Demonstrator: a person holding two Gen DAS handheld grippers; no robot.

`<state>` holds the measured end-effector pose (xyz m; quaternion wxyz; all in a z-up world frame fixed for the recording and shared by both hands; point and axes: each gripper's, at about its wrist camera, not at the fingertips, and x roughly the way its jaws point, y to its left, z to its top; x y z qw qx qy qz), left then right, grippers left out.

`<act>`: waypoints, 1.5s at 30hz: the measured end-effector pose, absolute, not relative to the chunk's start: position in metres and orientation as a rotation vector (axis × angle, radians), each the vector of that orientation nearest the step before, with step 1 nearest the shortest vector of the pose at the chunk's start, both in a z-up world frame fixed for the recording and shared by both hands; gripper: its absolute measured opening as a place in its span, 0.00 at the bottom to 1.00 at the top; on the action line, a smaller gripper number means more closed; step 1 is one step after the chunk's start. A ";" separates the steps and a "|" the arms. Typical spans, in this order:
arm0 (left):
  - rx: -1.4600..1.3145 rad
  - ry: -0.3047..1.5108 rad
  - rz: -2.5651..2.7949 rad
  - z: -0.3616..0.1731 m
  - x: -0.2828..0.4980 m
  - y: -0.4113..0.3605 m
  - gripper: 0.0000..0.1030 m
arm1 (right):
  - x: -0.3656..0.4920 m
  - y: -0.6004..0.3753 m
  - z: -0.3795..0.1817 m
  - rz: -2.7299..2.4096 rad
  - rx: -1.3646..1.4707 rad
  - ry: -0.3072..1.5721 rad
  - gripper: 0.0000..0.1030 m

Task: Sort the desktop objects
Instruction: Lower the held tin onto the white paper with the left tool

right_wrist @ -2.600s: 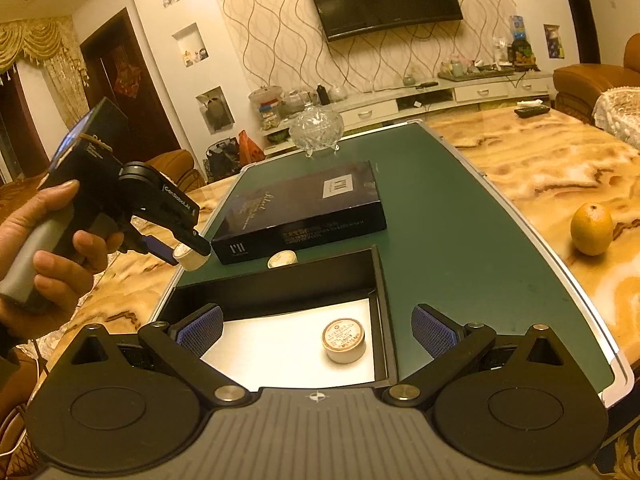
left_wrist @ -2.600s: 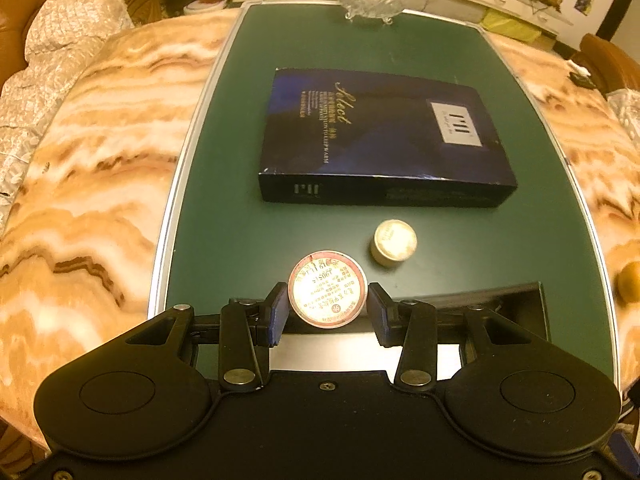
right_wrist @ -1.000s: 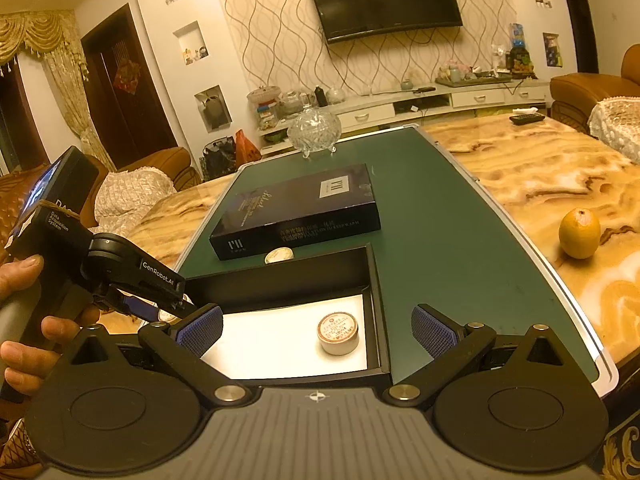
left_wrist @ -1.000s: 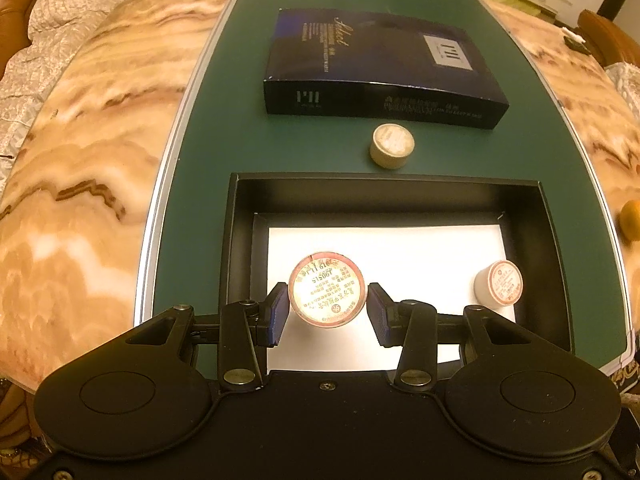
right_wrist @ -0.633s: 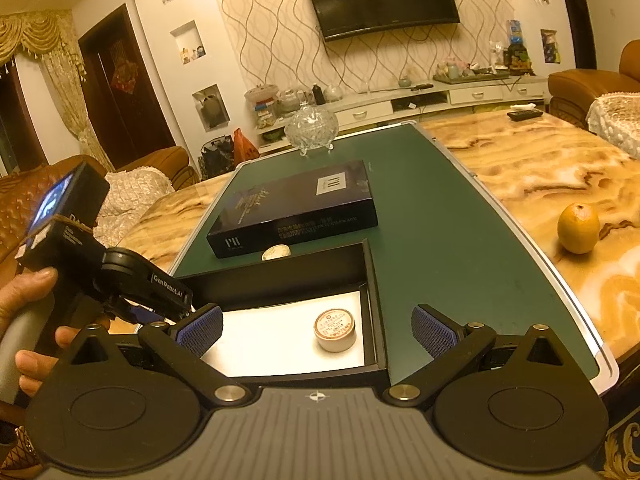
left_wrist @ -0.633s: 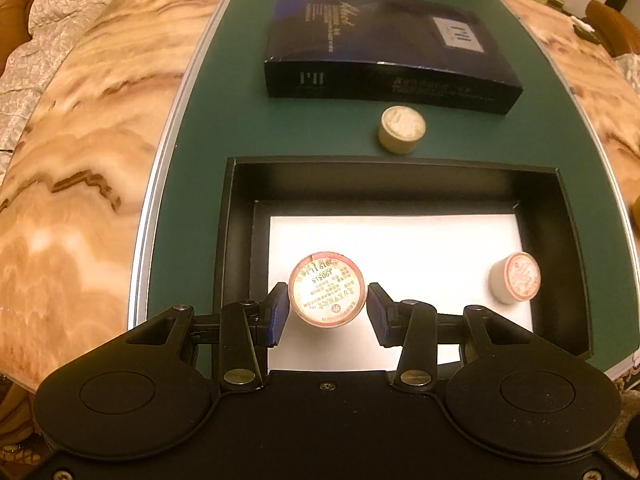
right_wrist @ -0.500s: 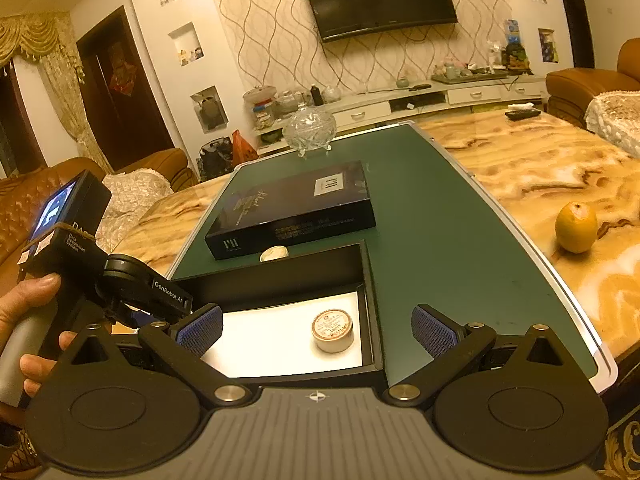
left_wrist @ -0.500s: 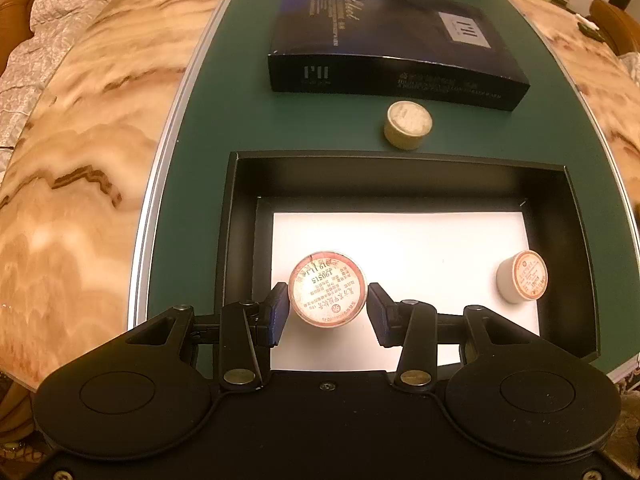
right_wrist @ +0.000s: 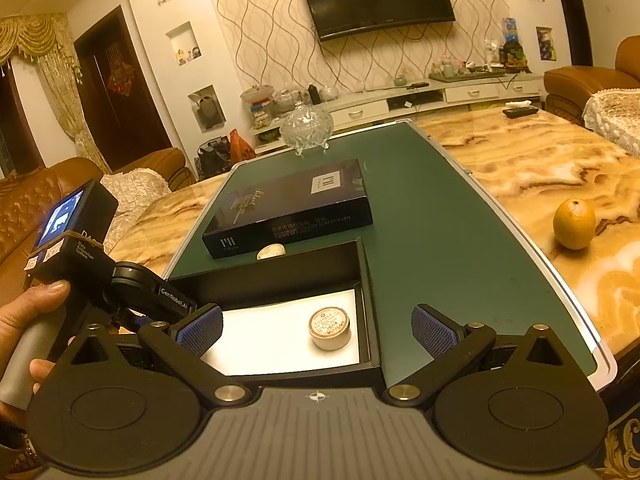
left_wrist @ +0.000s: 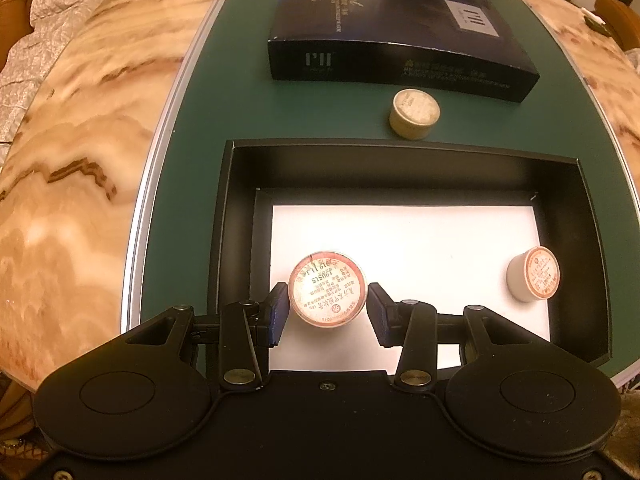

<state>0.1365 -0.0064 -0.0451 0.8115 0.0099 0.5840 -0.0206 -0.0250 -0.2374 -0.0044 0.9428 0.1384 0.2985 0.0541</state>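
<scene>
While the marble-patterned table (left_wrist: 80, 184) fills the left wrist view, a green mat (left_wrist: 224, 120) is laid along its middle, and on that mat a dark blue flat box (left_wrist: 392, 32) is set at twelve o'clock. Nearer, an open black tray (left_wrist: 236, 216) with a white floor is placed on the mat. At three o'clock on the table, seen from the right wrist view, an orange (right_wrist: 574, 223) is left off the mat. The left gripper (left_wrist: 327, 309) is held above the tray's seven o'clock corner, its pads clamped on a round red-rimmed tin (left_wrist: 326, 293); whether the tin touches the floor cannot be told. A second red-rimmed tin (left_wrist: 533, 273) is lying in the tray at three o'clock. A cream-lidded tin (left_wrist: 414, 113) is standing on the mat between tray and box. The right gripper (right_wrist: 316, 326) is held with its jaws wide apart and nothing between them.
</scene>
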 end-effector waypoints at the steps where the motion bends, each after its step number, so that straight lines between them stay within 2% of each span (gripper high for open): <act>1: 0.021 1.249 -0.042 -0.046 0.137 -0.007 0.40 | -0.025 -0.237 -0.005 0.111 0.282 0.608 1.00; 45: 0.056 1.277 -0.024 -0.066 0.145 -0.010 0.40 | -0.023 -0.236 -0.003 0.113 0.272 0.612 1.00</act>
